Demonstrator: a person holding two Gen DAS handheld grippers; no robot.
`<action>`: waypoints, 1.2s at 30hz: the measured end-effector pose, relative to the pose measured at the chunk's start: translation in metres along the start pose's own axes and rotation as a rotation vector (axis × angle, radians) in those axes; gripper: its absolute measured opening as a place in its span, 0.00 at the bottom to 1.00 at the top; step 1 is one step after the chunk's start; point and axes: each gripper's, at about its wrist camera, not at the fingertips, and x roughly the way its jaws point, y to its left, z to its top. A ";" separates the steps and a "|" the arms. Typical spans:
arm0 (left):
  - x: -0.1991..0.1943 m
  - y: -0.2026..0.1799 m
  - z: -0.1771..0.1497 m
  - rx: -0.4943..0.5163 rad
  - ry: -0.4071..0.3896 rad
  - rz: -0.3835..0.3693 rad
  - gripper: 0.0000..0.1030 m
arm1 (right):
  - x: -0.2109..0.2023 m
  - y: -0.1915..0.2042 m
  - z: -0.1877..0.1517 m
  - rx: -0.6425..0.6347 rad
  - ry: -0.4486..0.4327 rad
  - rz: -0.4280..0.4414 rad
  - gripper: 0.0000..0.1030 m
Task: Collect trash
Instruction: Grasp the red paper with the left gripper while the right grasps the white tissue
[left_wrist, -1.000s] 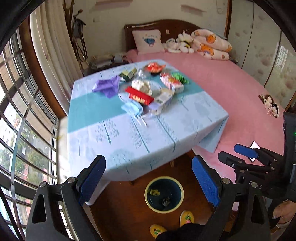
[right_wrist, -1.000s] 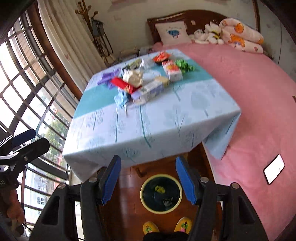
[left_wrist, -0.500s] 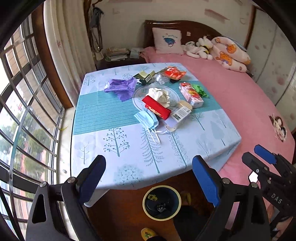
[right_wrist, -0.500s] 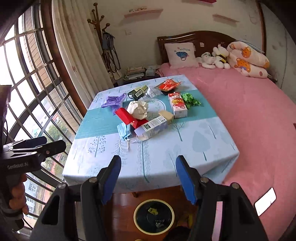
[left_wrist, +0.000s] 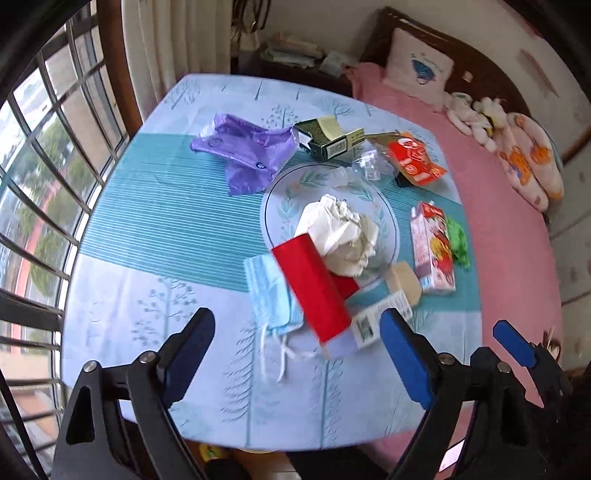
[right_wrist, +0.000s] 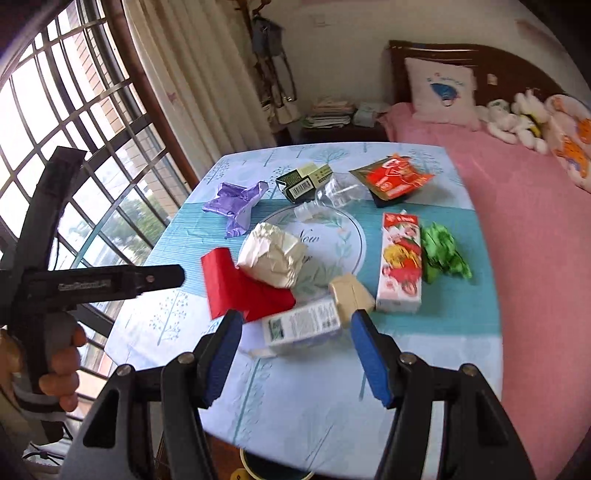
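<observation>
Trash lies on the blue-clothed table (left_wrist: 166, 229): a purple bag (left_wrist: 247, 151), a dark green box (left_wrist: 328, 142), a red snack packet (left_wrist: 413, 158), crumpled white paper (left_wrist: 340, 232), a red box (left_wrist: 314, 288), a blue face mask (left_wrist: 273, 291), a white carton (right_wrist: 303, 326), a pink drink carton (right_wrist: 400, 262) and a green wrapper (right_wrist: 443, 254). My left gripper (left_wrist: 295, 315) hovers above the mask and red box, its jaws closing with nothing pressed between them. My right gripper (right_wrist: 295, 321) hangs open over the white carton without touching it.
A bin (right_wrist: 258, 469) peeks out under the table's near edge. A pink bed (right_wrist: 535, 229) with a pillow and soft toys runs along the right. Barred windows (right_wrist: 74, 147) and curtains stand left. A hand (right_wrist: 59, 365) holds the left gripper's handle.
Both grippers have swung forward over the table, close above the trash. The bin and floor have dropped almost out of view. The left jaws stand a little narrower.
</observation>
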 end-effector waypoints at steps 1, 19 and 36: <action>0.012 -0.003 0.005 -0.016 0.015 0.012 0.80 | 0.010 -0.007 0.007 -0.012 0.013 0.019 0.60; 0.112 -0.014 0.026 -0.168 0.178 0.046 0.22 | 0.149 -0.020 0.077 -0.090 0.254 0.280 0.60; 0.095 0.000 0.022 -0.209 0.143 0.049 0.17 | 0.193 -0.002 0.074 -0.075 0.382 0.342 0.60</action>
